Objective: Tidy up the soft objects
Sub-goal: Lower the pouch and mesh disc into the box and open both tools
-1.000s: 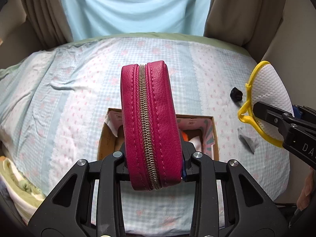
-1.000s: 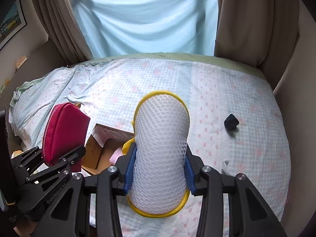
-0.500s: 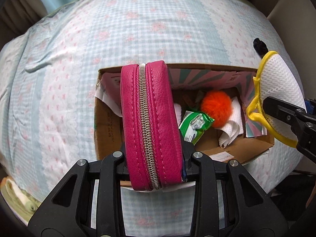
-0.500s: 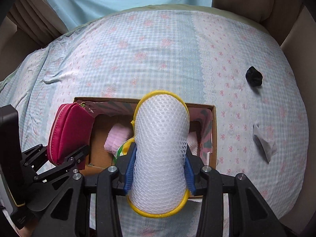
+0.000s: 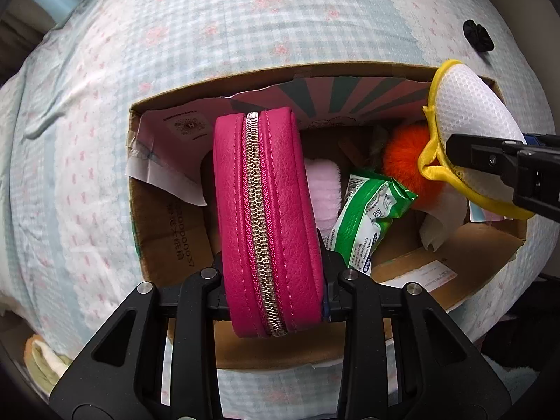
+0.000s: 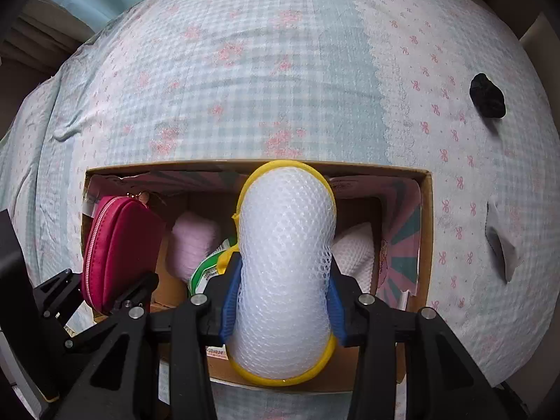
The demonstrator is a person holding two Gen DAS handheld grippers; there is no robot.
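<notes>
My left gripper (image 5: 271, 280) is shut on a magenta zip pouch (image 5: 262, 217), held upright over the left half of an open cardboard box (image 5: 164, 224). The pouch also shows in the right wrist view (image 6: 119, 252). My right gripper (image 6: 283, 311) is shut on a white mesh bag with yellow trim (image 6: 287, 255), held over the right half of the box (image 6: 425, 210). The mesh bag shows at the right of the left wrist view (image 5: 469, 119). Inside the box lie an orange pompom (image 5: 402, 161), a green packet (image 5: 371, 210), a pink fluffy item (image 5: 325, 192) and white cloth (image 6: 353, 255).
The box sits on a bed with a blue-and-pink checked sheet (image 6: 280, 70). A black scrunchie (image 6: 486, 96) and a small grey cloth (image 6: 502, 248) lie on the sheet to the right of the box. Folded fabric (image 5: 42, 357) shows at the lower left.
Both grippers have tilted down and moved closer over the box with their loads. The box now fills the views and its contents show; the curtain has left the view.
</notes>
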